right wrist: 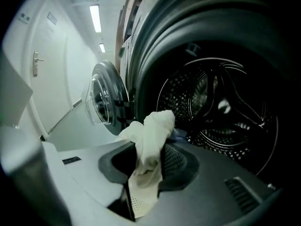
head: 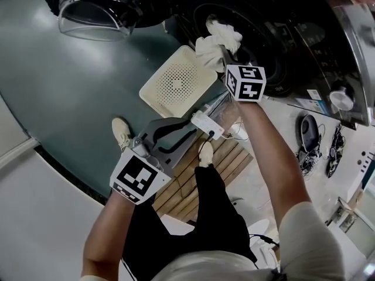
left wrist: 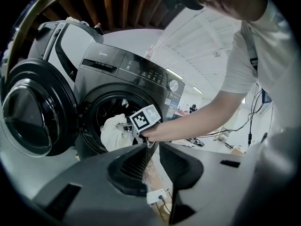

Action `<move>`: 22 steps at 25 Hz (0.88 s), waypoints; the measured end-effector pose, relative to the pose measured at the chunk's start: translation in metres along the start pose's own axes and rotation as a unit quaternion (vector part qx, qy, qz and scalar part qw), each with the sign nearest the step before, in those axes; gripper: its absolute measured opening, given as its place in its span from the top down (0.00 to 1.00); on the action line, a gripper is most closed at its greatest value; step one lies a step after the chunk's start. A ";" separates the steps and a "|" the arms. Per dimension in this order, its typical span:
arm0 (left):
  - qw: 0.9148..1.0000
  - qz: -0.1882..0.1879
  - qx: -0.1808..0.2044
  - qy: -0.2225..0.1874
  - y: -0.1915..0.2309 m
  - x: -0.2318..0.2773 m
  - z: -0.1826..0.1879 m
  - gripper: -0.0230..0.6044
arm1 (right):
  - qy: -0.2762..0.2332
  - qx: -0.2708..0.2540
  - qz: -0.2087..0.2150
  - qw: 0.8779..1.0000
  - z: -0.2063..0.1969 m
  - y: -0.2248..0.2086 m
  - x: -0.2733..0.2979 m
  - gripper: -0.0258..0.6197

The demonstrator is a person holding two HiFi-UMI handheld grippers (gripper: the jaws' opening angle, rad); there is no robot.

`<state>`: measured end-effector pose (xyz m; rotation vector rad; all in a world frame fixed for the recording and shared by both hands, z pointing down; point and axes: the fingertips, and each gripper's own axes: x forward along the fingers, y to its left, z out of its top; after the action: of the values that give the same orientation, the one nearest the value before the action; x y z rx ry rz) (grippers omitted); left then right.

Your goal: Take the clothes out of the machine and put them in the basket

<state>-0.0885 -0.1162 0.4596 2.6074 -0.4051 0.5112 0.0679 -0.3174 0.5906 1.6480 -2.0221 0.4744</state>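
Looking down, I see the right gripper at the mouth of the washing machine. Its jaws are close together and clamped on a white garment, which bunches above them just outside the drum. My left gripper hangs lower, with its jaws a narrow slit apart and nothing between them. The cream perforated basket sits on the grey-green floor just in front of the machine, near the open round door. Wooden slats lie by the person's shoes, with a small white socket box near them. Strip lights run along a white corridor beyond the door.
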 end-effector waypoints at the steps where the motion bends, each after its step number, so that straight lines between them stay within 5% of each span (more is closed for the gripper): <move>1: 1.000 0.001 0.000 0.000 0.000 -0.001 0.001 0.84 | -0.004 -0.001 0.003 1.000 0.003 0.004 -0.005 0.78; 22: 0.999 0.044 -0.003 -0.007 0.021 -0.024 0.004 0.84 | -0.067 -0.037 0.099 0.992 0.042 0.119 -0.073 0.78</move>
<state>-0.1158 -0.1313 0.4538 2.5986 -0.5269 0.5195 -0.0429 -0.2563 0.5188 1.4773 -2.2862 0.3595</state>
